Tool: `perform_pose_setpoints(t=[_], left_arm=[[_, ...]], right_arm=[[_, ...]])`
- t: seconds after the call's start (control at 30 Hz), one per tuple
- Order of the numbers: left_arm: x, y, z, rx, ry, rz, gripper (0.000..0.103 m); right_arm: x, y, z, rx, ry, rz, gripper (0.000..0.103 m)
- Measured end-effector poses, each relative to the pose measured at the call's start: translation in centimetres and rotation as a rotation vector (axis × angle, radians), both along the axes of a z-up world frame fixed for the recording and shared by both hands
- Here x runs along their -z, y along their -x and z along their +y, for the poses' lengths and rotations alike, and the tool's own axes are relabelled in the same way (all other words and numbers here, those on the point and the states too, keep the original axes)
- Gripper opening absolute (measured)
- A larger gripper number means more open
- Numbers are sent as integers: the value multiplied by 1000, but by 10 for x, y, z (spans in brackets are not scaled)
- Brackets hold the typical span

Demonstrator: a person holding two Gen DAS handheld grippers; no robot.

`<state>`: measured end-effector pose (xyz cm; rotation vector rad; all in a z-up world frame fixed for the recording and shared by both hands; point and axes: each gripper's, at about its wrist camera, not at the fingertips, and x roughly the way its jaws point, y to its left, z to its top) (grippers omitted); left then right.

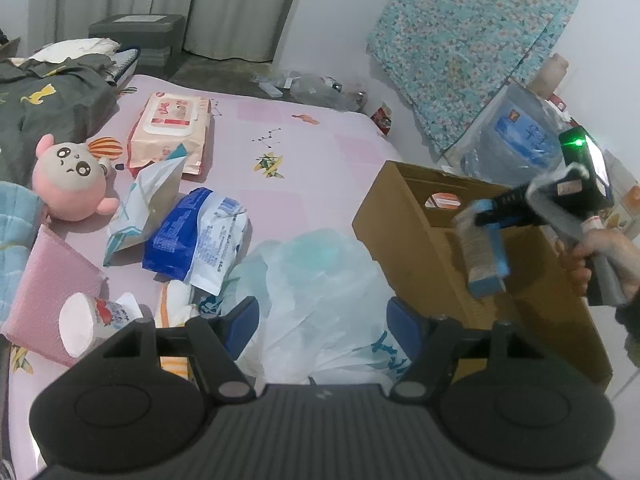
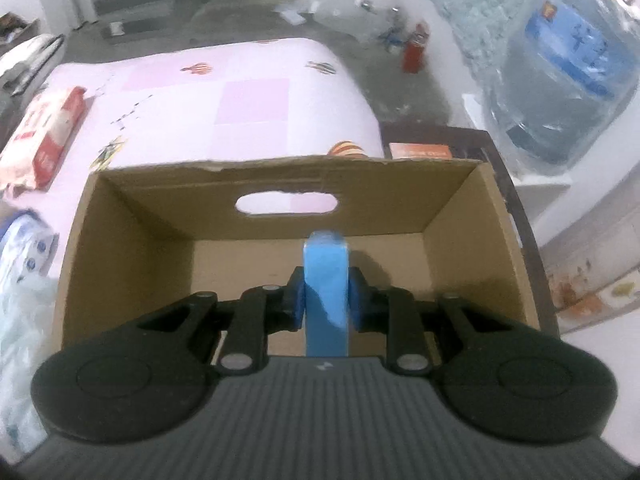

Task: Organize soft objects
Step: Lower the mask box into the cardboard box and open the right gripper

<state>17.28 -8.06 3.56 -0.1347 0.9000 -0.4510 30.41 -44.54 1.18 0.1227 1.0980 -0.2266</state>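
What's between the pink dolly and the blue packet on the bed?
A crumpled white pouch lies between the pink plush toy and the blue packet, seen in the left wrist view.

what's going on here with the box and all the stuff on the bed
A person is sorting soft things from a pink bed into a cardboard box. The right gripper is shut on a blue pack and holds it over the open box. The left gripper is open and empty above a white plastic bag. A pink plush toy and wipes packs lie on the bed.
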Motion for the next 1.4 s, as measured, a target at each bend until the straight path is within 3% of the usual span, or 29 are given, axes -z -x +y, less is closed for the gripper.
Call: perform_pose_setpoints(t=[0.07,0.1,0.17,0.33,0.53,0.8,1.0,1.23,1.4], left_arm=[[1,1,1,-4,-1,-1,72],[1,2,2,-6,-3,0,72],[2,3,2,-4,-10,0,72],[2,7,2,7,-30,-8,72],[2,14,1,20,-52,-21,72],[5,18,-3,25,-84,-21,72],[5,20,3,10,-95,-23,72],[3,23,12,-4,-96,-28,73],[0,27,18,-13,-92,-36,73]], right_arm=[[6,1,-11,34,-242,-17,39],[10,3,-16,62,-325,-12,44],[18,7,-23,94,-429,-11,44],[27,17,-45,161,-382,-28,49],[66,12,-58,258,-431,26,52],[84,0,-11,148,-429,42,45],[82,-3,15,52,-420,48,45],[83,-4,8,78,-457,41,46],[81,-6,19,84,-411,49,51]])
